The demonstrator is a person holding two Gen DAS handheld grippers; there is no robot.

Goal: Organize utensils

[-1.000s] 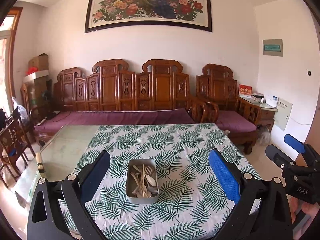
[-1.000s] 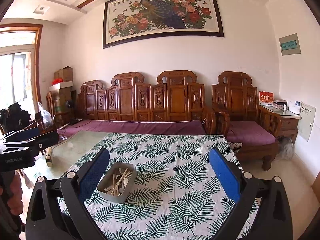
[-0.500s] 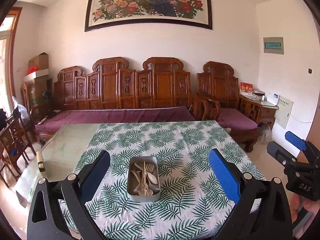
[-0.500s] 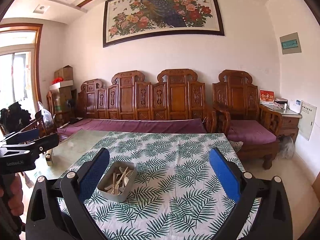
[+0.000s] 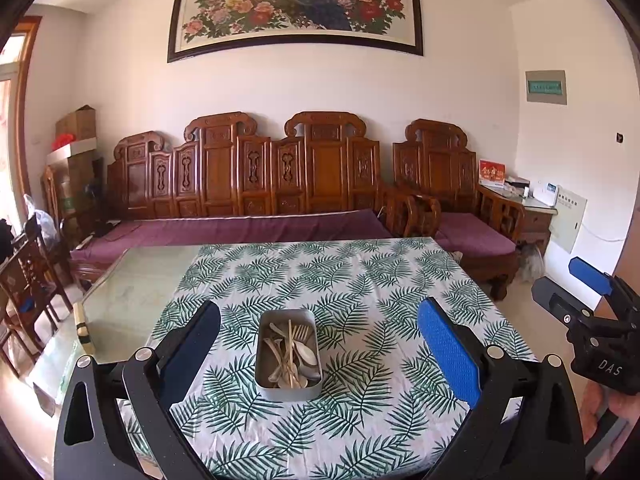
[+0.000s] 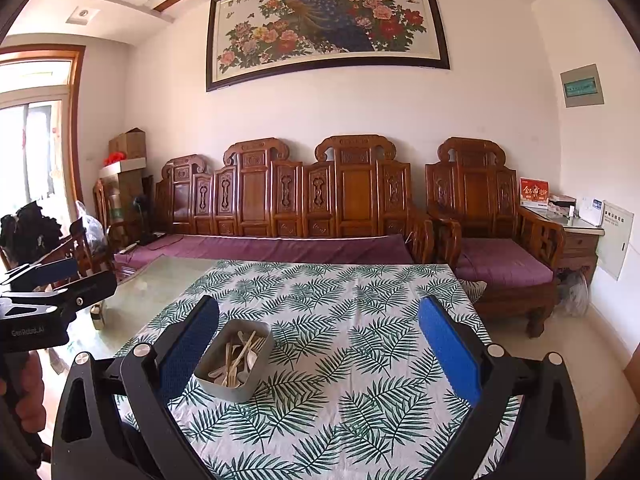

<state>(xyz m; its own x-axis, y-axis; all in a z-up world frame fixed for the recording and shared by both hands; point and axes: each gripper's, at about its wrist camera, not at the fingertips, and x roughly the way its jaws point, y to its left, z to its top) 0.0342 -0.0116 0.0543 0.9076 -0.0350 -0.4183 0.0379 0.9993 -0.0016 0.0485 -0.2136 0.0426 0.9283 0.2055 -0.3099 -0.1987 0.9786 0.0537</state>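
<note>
A grey metal tin (image 5: 288, 356) holding several pale spoons, forks and sticks (image 5: 291, 350) sits on the leaf-print tablecloth (image 5: 352, 280). My left gripper (image 5: 320, 344) is open and empty, held above the table with the tin between its blue pads. In the right wrist view the tin (image 6: 234, 360) lies just inside the left pad of my right gripper (image 6: 320, 344), which is open and empty. Each gripper shows in the other's view: the right one at the right edge (image 5: 588, 292), the left one at the left edge (image 6: 56, 284).
The cloth covers the right part of a glass-topped table (image 5: 132, 292). A small wooden object (image 5: 82, 328) lies at the table's left edge. A carved wooden sofa (image 5: 248, 184) and armchair (image 5: 444, 184) stand behind. Wooden chairs (image 5: 24, 284) stand at the left.
Both grippers have drifted slightly; the tin sits a little nearer and more central in the left wrist view. Both stay open.
</note>
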